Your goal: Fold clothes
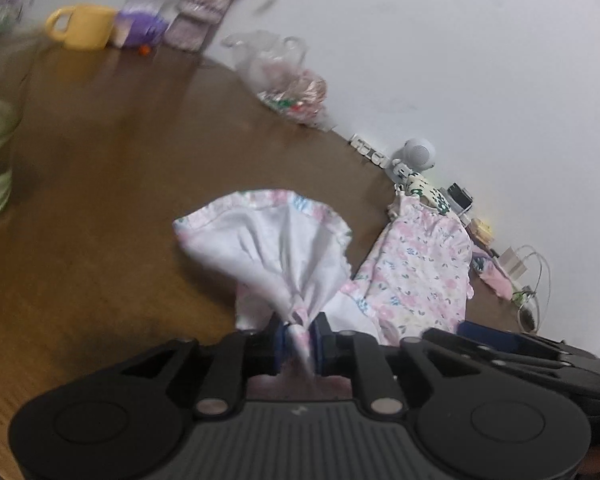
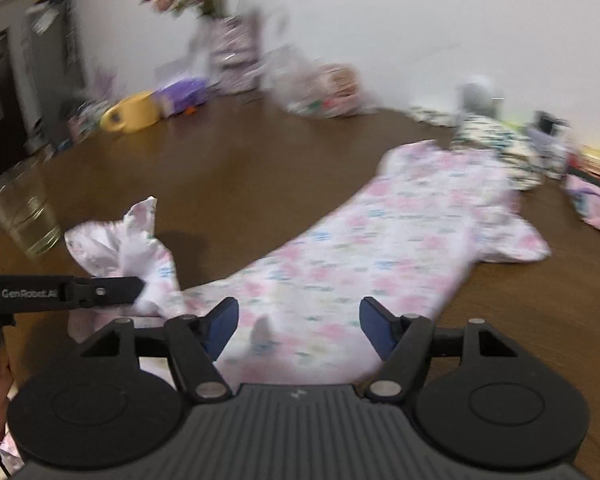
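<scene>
A pink floral garment (image 2: 364, 236) lies stretched out on the brown wooden table (image 2: 240, 168). Its white inside shows where one end is bunched and lifted (image 1: 276, 248). My left gripper (image 1: 298, 338) is shut on that bunched end, with the fabric squeezed between its blue pads. The right wrist view shows the left gripper (image 2: 138, 288) coming in from the left, pinching the lifted corner. My right gripper (image 2: 298, 328) stands open just above the near end of the garment. Its blue pads are wide apart and nothing is pressed between them.
A glass (image 2: 24, 216) stands at the table's left side. Along the white wall are a yellow mug (image 1: 84, 26), a purple packet (image 1: 140, 28), a flower vase (image 2: 232, 56) and a plastic bag of snacks (image 1: 292, 88). A green-patterned cloth (image 2: 496, 148) and a pink cloth (image 2: 596, 204) lie at the right.
</scene>
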A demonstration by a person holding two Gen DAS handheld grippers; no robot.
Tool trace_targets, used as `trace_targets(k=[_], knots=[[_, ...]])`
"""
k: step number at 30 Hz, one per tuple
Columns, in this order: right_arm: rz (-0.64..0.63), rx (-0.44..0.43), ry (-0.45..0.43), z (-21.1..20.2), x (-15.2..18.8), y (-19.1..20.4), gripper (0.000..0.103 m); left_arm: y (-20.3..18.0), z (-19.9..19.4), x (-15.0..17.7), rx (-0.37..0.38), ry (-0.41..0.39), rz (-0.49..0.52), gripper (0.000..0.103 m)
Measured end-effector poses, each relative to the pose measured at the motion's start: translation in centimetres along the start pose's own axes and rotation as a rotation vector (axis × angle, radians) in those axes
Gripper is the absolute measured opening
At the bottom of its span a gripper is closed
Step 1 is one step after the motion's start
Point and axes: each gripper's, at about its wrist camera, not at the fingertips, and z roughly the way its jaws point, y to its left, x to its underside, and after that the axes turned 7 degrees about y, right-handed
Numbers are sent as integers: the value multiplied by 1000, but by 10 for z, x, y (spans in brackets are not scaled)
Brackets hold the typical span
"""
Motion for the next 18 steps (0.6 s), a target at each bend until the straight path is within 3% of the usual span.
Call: trace_targets(k=[2,4,5,6,8,9,10,12,14,18], knots=[[-32,-33,14,8,-4,12,66,10,-3,-1,20,-8,-25,24],[-68,-58,24,16,-5,24,66,18,-9,-5,25,-28,-43,46],[-85,-52,32,21,-4,29,62,19,-11,-8,24,-43,-41,53],[-96,-33,48,28,-2,32,47,17,-11,-10,15,-51,-22,60],[-82,-7,69,35,2,32,25,14,-9,-14,-2,-65,17,55],[-63,-6,53,30,3,29,4,11,-5,-16,-18,-58,43,27],[-44,-5,38,25,4,27,1,6,0,-17,-31,-42,64,3],[-9,25,-8,12,7,21,1,-3,9,-18,-56,-8,105,2],[22,120,-81,-11,12,12,1,-8,12,-17,-74,-7,115,2],[205,263,-146,-59,48,-25,1,0,10,-14,-113,-12,89,2]])
